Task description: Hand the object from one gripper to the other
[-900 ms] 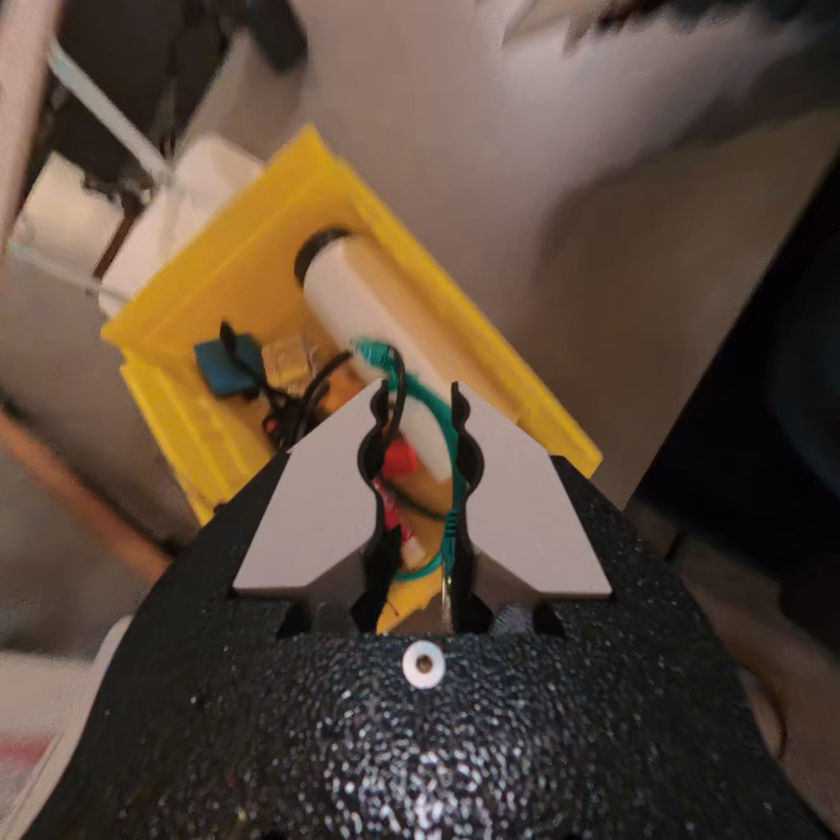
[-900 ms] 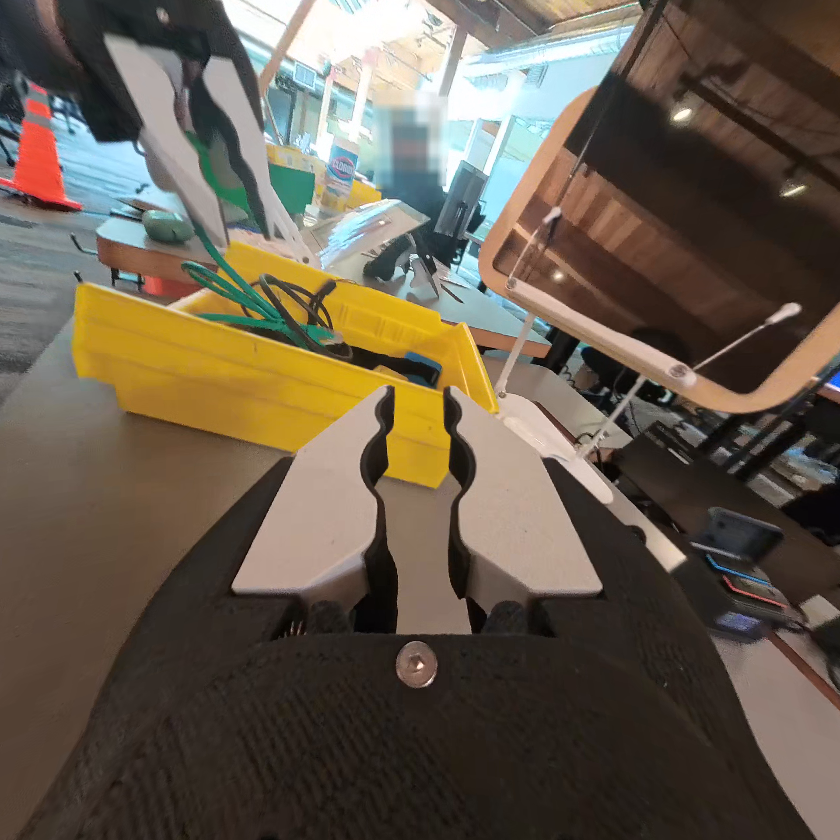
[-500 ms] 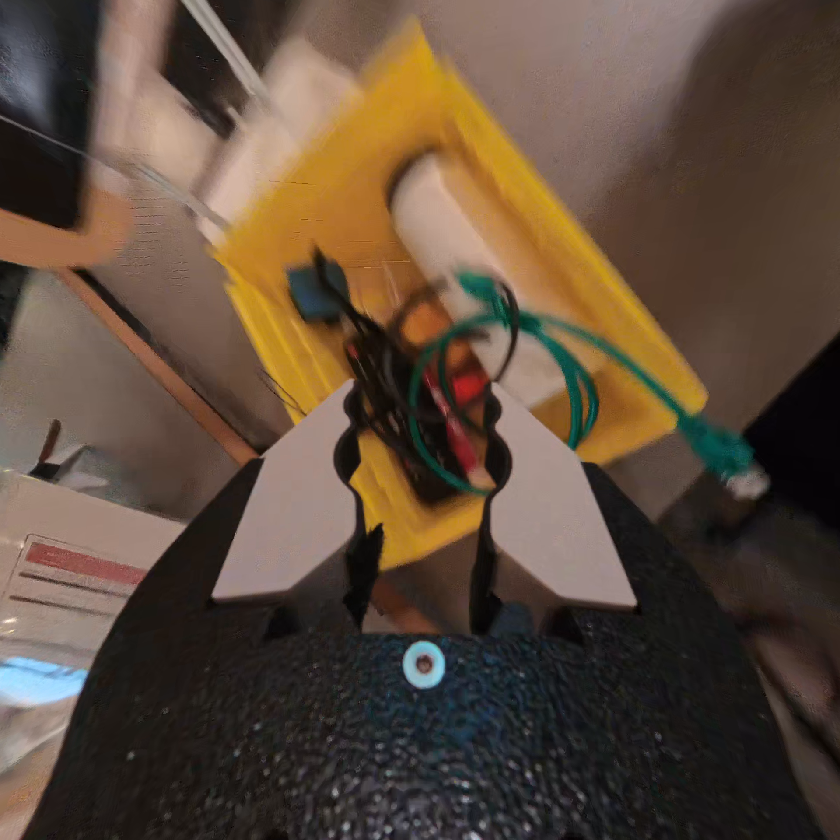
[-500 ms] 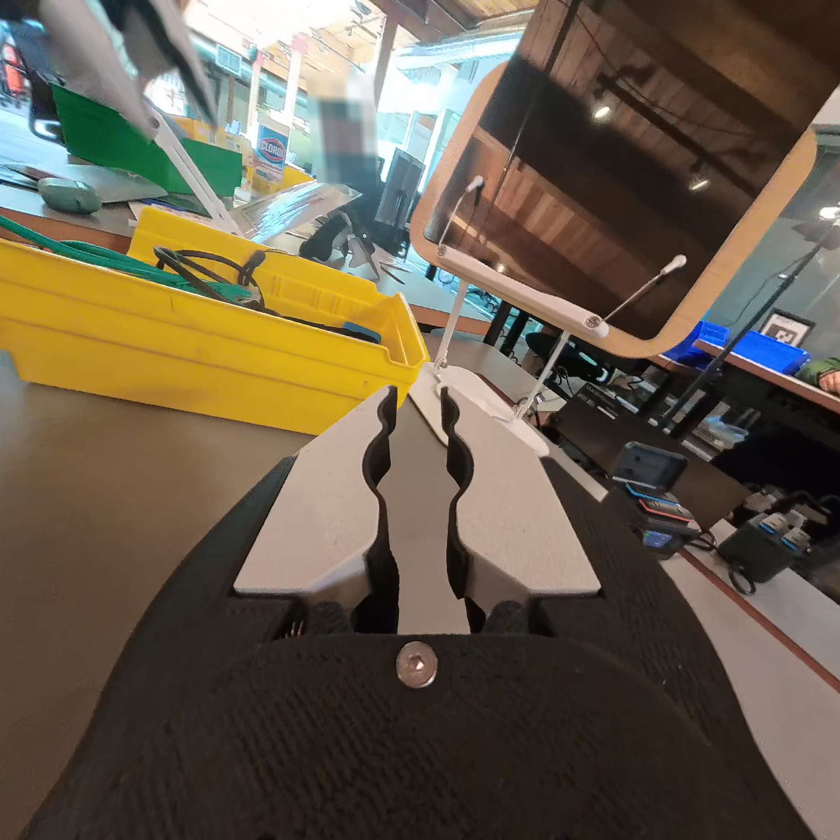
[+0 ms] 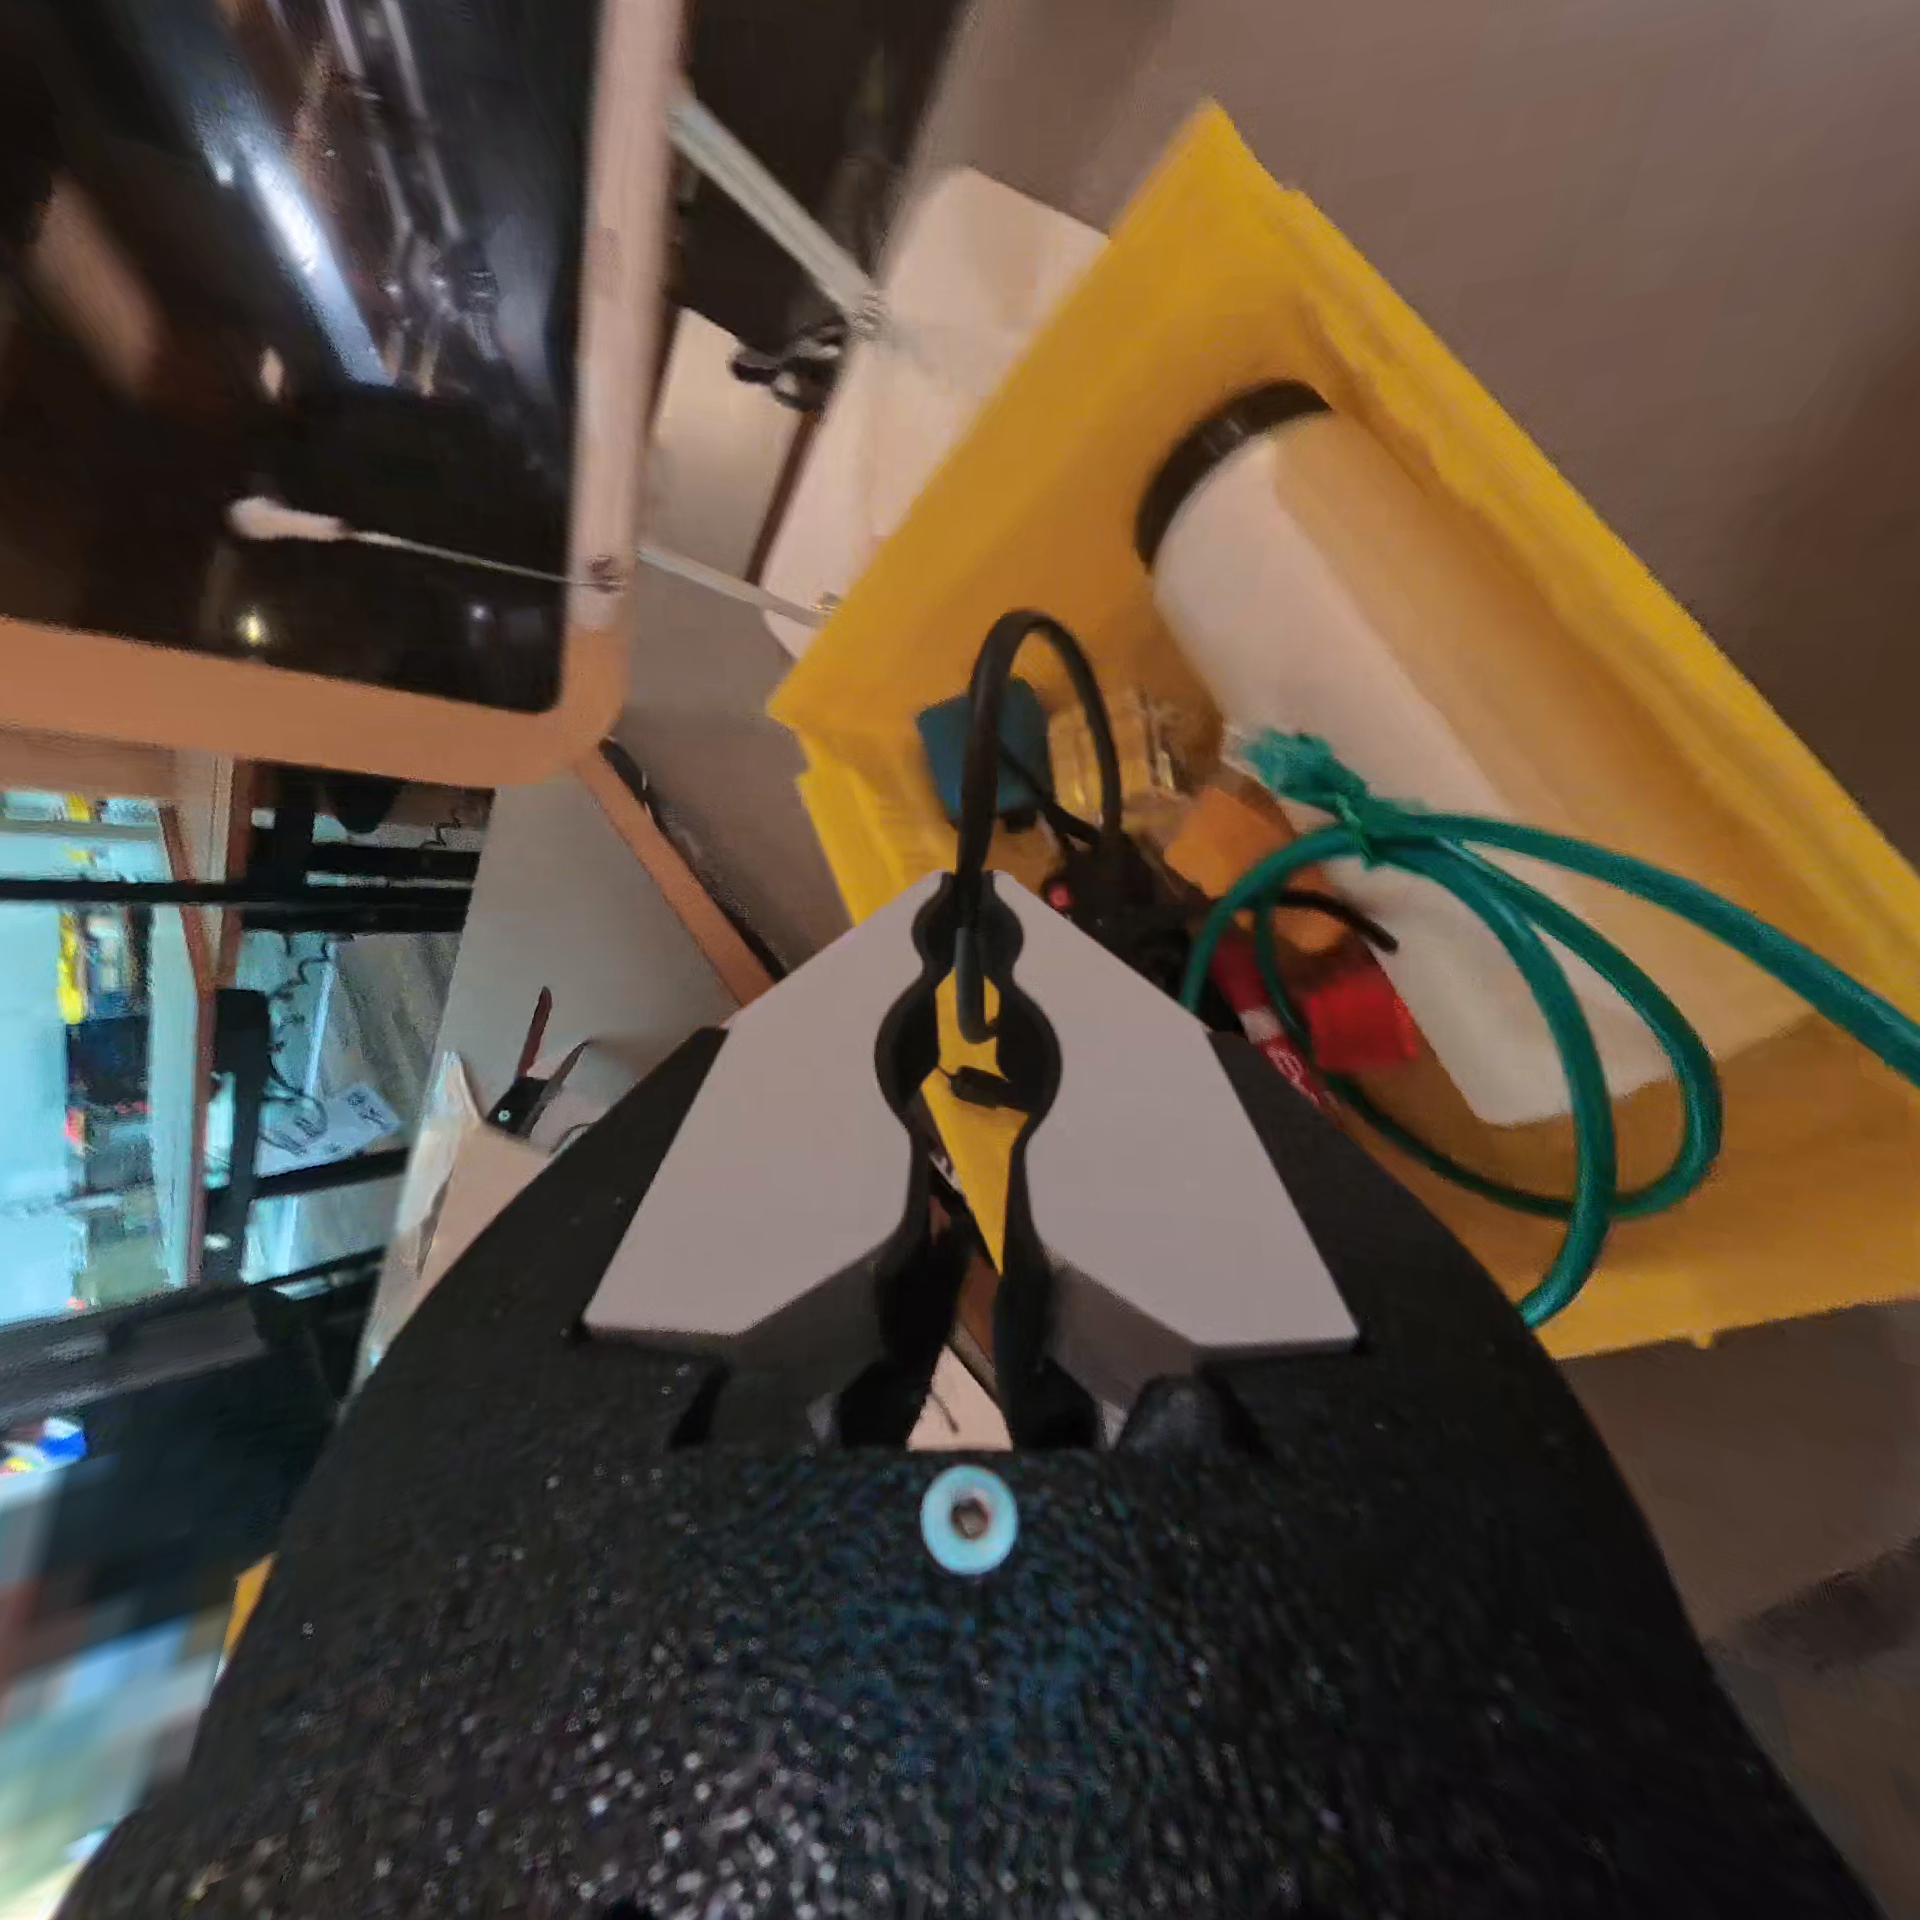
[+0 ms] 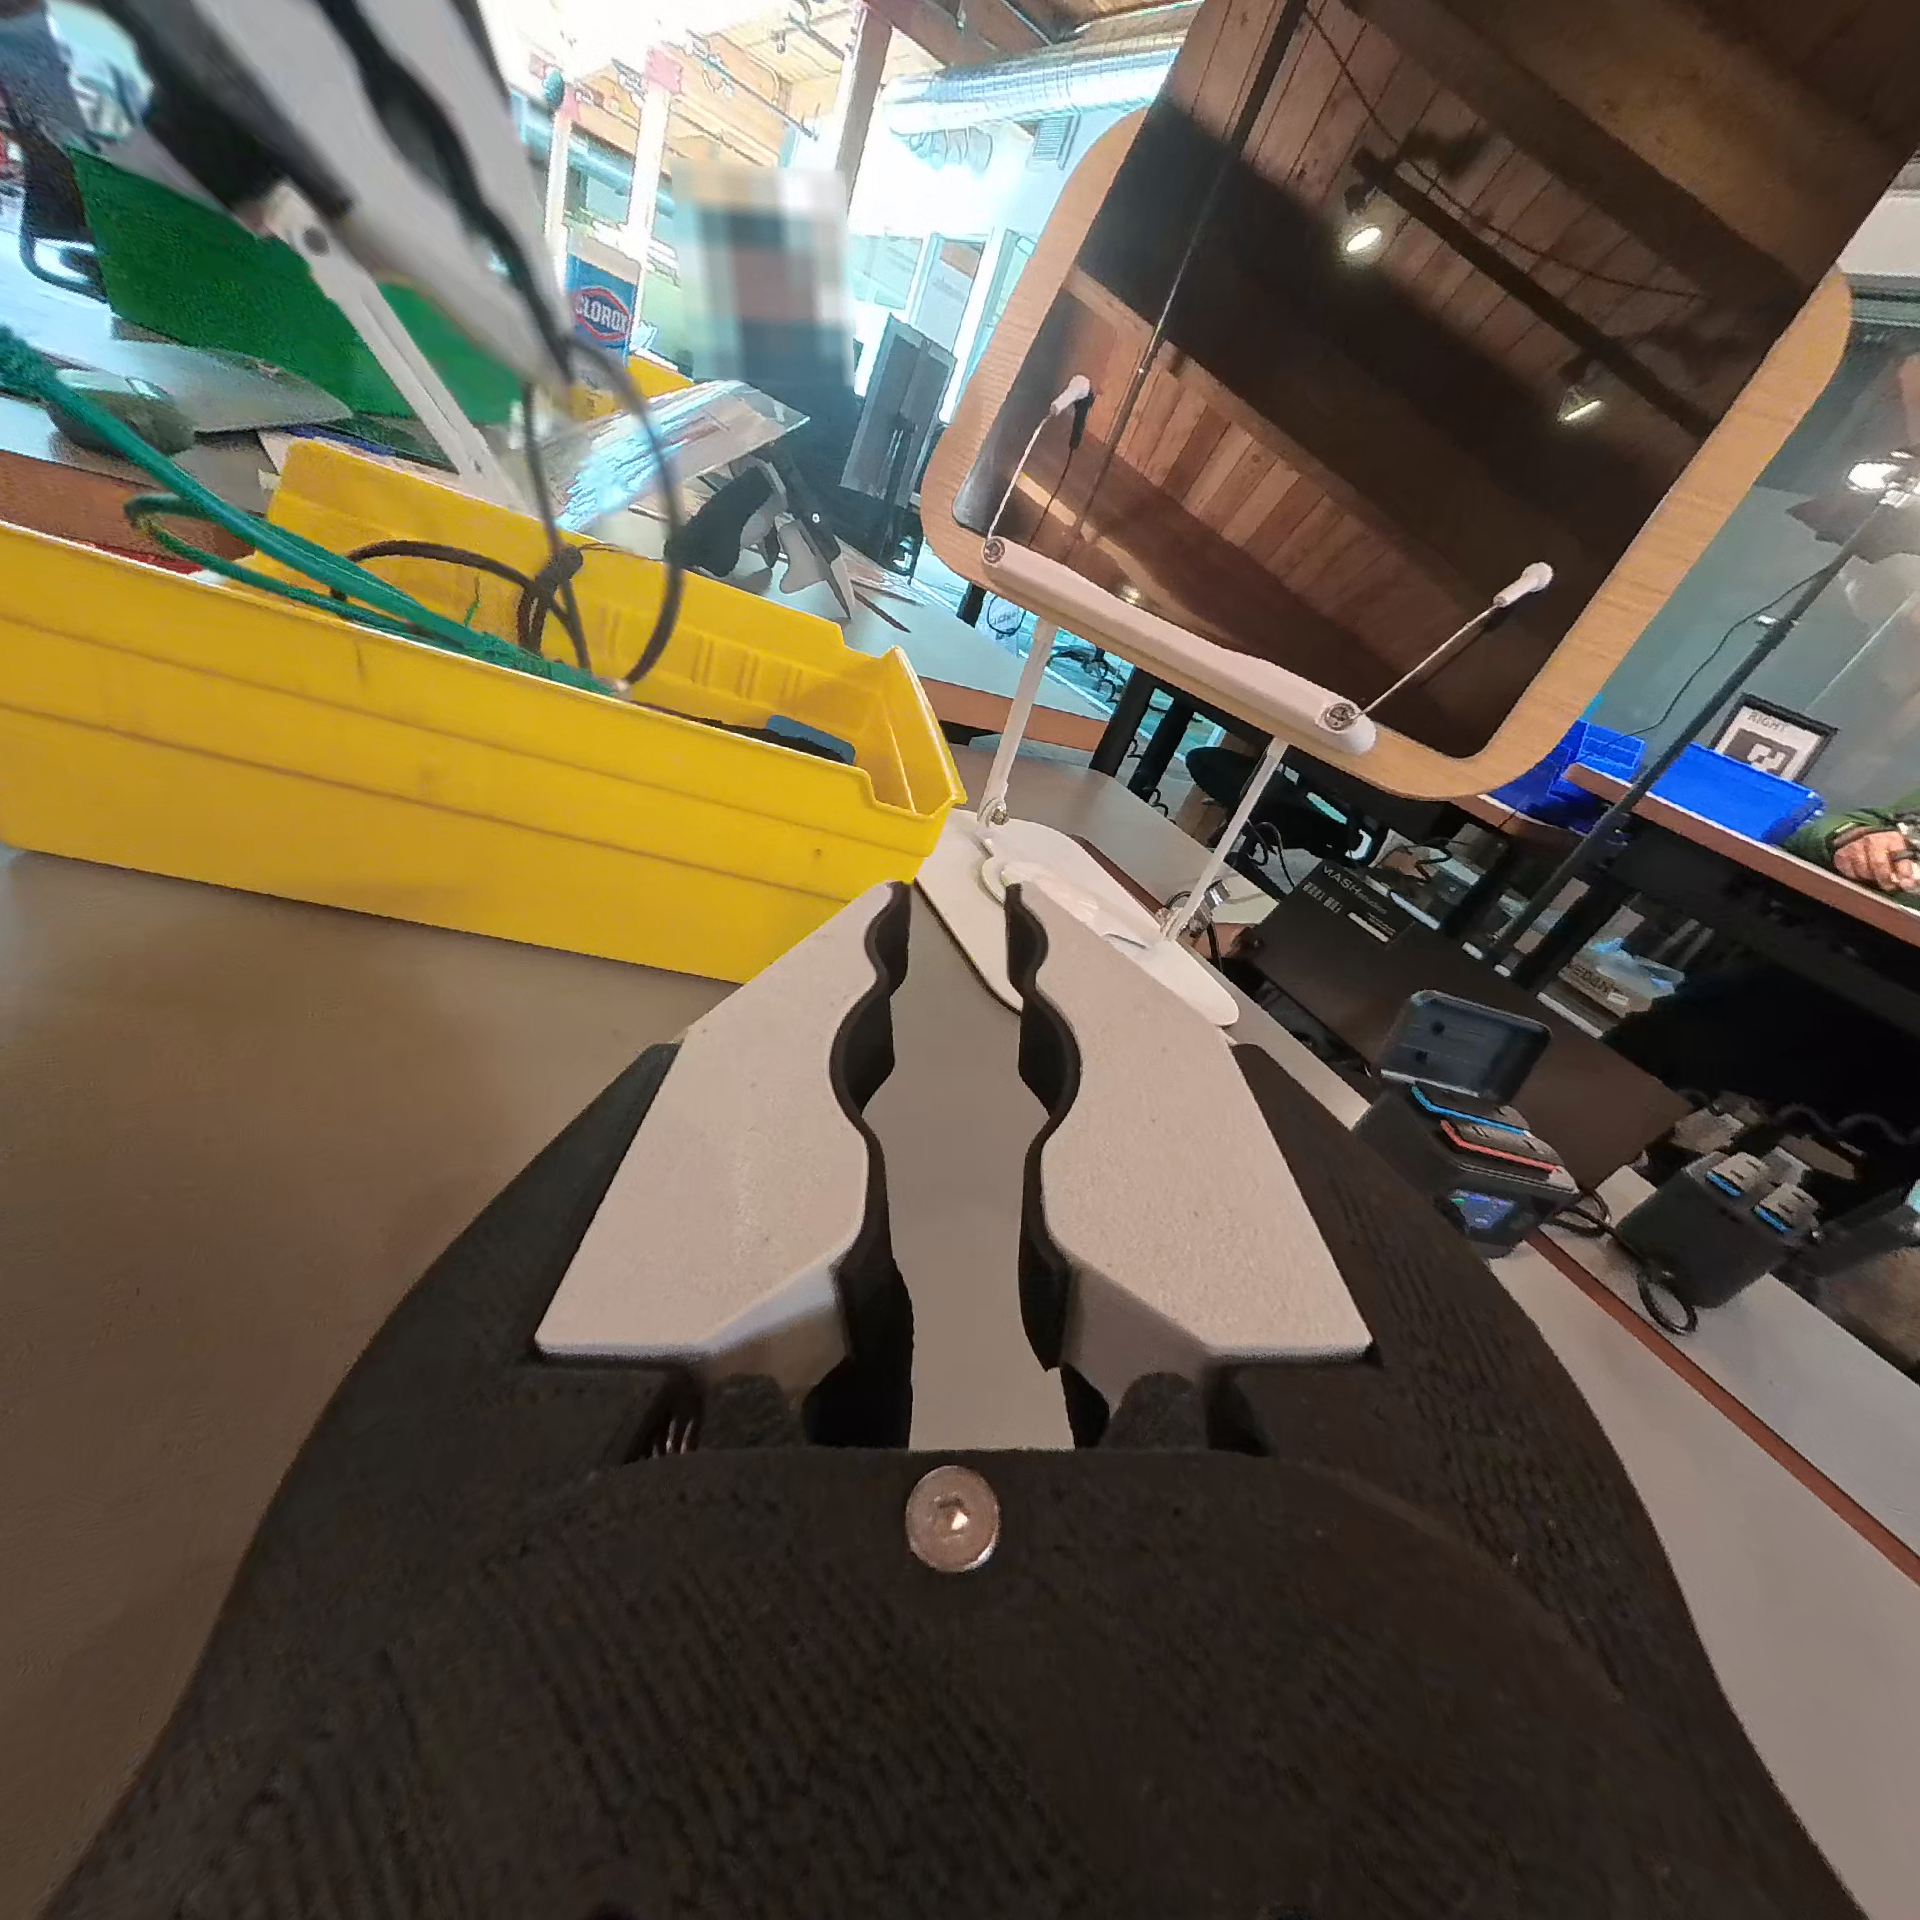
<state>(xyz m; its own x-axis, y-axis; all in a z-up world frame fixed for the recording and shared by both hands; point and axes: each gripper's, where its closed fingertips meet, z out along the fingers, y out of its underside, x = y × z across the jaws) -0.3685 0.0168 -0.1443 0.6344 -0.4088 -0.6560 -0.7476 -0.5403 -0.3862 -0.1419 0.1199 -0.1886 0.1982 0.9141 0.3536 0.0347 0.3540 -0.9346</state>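
Observation:
My left gripper [image 5: 966, 888] is shut on a thin black cable [image 5: 1039, 644], pinched at the fingertips, above the yellow bin [image 5: 1299, 343]. The cable loops up and runs back down into the bin. A green cable [image 5: 1590, 1039] lies coiled over a white bottle [image 5: 1351, 644] and hangs over the bin's edge. In the right wrist view the left gripper [image 6: 540, 364] is at the top left with the black cable [image 6: 665, 520] hanging from it into the bin [image 6: 416, 790]. My right gripper [image 6: 956, 904] is open and empty, low over the table [image 6: 260, 1091], to the right of the bin.
The bin also holds a red item [image 5: 1351, 1018] and a blue item [image 5: 1023, 727]. A wood-framed dark panel [image 6: 1403, 364] on a white stand [image 6: 1039, 894] stands beside the bin. Black chargers [image 6: 1465, 1122] sit on the table's right side. The white bottle [image 5: 1351, 644] lies some 15 cm from my left tips, 20 cm from my right tips.
My left gripper let the green cable fall onto the bin, opened, then shut on the black cable and lifted a loop of it. My right gripper stayed open and turned slightly right.

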